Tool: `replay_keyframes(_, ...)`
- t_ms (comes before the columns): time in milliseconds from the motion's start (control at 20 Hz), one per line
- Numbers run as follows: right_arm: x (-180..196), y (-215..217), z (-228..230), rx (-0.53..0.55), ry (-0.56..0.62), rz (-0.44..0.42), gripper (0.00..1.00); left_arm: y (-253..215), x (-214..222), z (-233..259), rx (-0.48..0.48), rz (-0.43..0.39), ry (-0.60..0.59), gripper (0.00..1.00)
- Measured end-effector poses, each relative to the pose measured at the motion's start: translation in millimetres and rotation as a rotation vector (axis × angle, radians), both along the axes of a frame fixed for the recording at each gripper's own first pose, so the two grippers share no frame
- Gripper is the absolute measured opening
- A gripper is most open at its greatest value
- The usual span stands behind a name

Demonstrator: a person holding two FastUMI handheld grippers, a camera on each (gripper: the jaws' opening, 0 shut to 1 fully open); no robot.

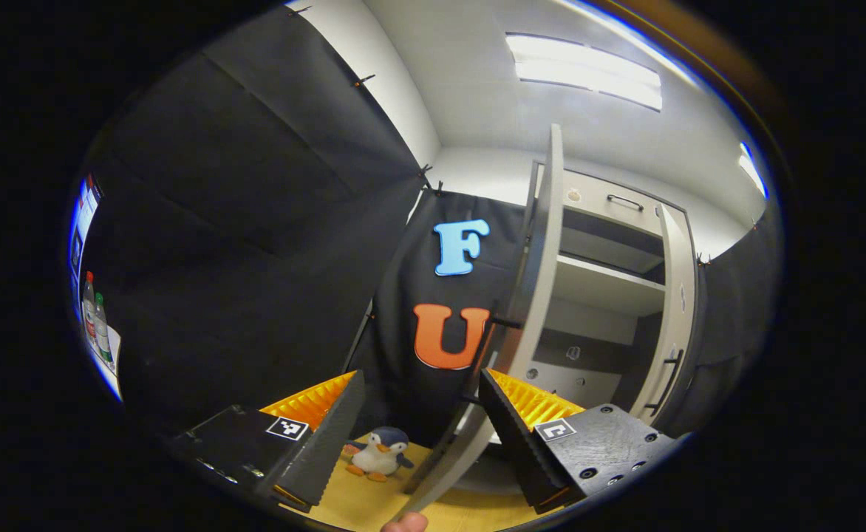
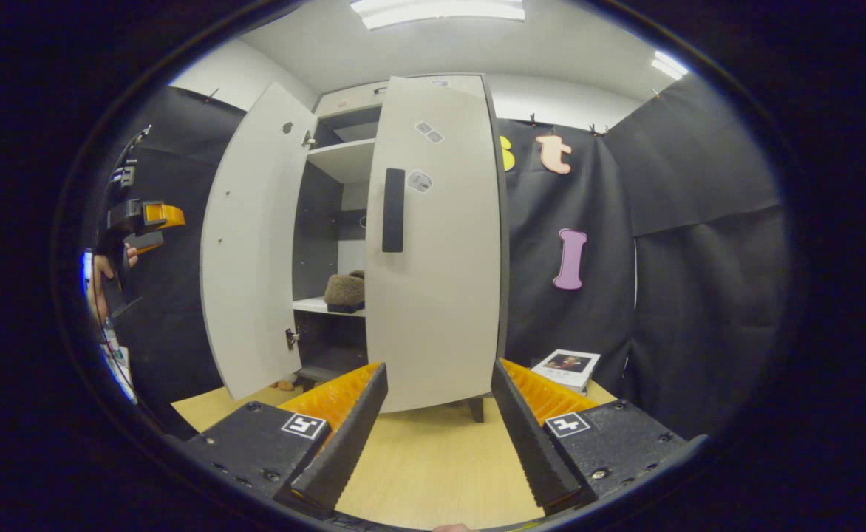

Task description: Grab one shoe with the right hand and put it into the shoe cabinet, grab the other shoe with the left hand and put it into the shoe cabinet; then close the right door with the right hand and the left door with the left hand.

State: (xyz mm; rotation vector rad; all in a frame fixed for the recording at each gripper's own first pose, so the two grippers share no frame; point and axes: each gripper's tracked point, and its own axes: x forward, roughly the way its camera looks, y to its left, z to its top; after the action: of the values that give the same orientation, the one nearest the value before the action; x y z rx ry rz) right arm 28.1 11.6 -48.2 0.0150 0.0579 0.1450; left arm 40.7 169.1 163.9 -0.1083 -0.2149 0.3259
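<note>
The white shoe cabinet (image 2: 344,159) stands with its left door (image 2: 256,251) swung wide. Its right door (image 2: 437,244), with a black handle (image 2: 394,210), is turned most of the way in. A fuzzy brown shoe (image 2: 346,290) rests on the middle shelf inside. My right gripper (image 2: 439,366) is open and empty, a little in front of the right door. My left gripper (image 1: 422,377) is open. The left door's edge (image 1: 536,281) runs down between its fingers, close to the right-hand one; I cannot tell whether they touch. A hand holds the left gripper (image 2: 141,222) beside the left door.
A penguin plush (image 1: 380,452) sits on the wooden floor (image 2: 433,458) left of the cabinet. A book (image 2: 570,367) lies on the floor right of the cabinet. Bottles (image 1: 93,318) stand at the far left. Black cloth walls close in on both sides.
</note>
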Motion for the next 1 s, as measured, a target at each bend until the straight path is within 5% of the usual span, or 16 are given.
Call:
replay_keyframes(350, 1, -16, 3, 0.014, 0.009, -0.036, 0.93, 30, 58, -9, -0.035, -0.018, 0.082, 0.95)
replay_keyframes(800, 4, -24, 1, 0.029, 0.015, -0.057, 0.91, 16, 63, -10, 0.035, -0.007, 0.076, 0.95)
replay_keyframes(1000, 3, -25, 4, 0.022, 0.006, -0.048, 0.92, 0, 66, -15, -0.029, -0.068, 0.087, 0.93)
